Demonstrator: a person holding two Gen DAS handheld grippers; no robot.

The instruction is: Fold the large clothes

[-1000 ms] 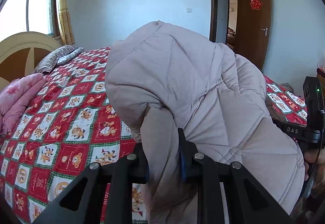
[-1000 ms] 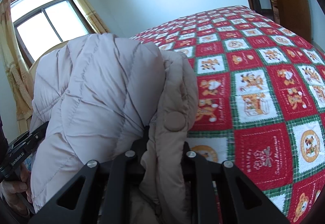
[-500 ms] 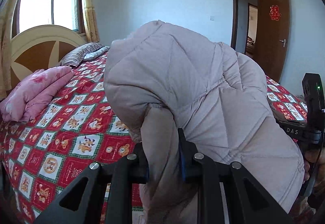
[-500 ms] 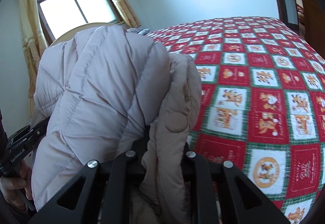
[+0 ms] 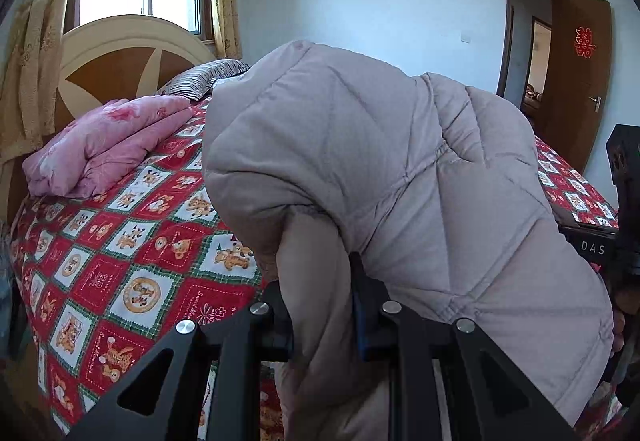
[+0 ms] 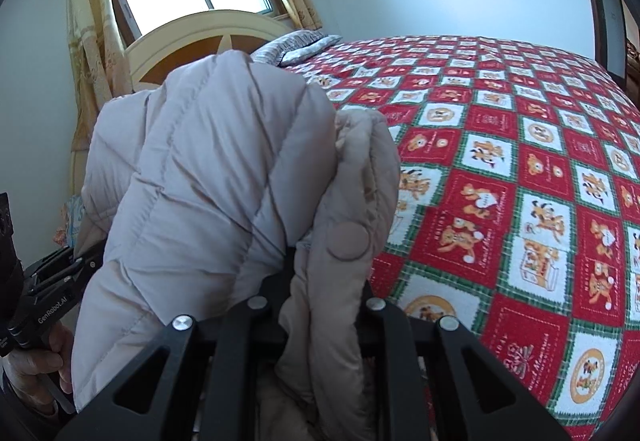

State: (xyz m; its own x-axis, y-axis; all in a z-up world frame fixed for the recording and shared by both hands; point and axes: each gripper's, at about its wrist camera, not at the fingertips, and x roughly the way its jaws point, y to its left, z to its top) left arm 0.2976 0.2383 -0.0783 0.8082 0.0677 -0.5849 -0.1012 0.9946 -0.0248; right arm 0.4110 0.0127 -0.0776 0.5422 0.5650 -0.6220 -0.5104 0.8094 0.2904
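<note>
Above the near edge of the bed [image 6: 520,201], you hold the quilted puffer jacket [image 5: 380,169] aloft, left gripper [image 5: 322,301] and right gripper [image 6: 324,281] each pinching an edge. It looks soft, bulky, probably slippery; grip seams, not padding.

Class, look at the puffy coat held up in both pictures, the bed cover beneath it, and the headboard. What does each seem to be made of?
Puffy coat: smooth matte woven shell, probably synthetic, over soft filling; stitched quilt lines puff between seams.
Bed cover: printed cotton-like cloth, matte, with red, white and green cartoon squares; quilted or not, unclear.
Headboard: looks like wood, brown panels in a cream painted frame with a slight sheen.
</note>
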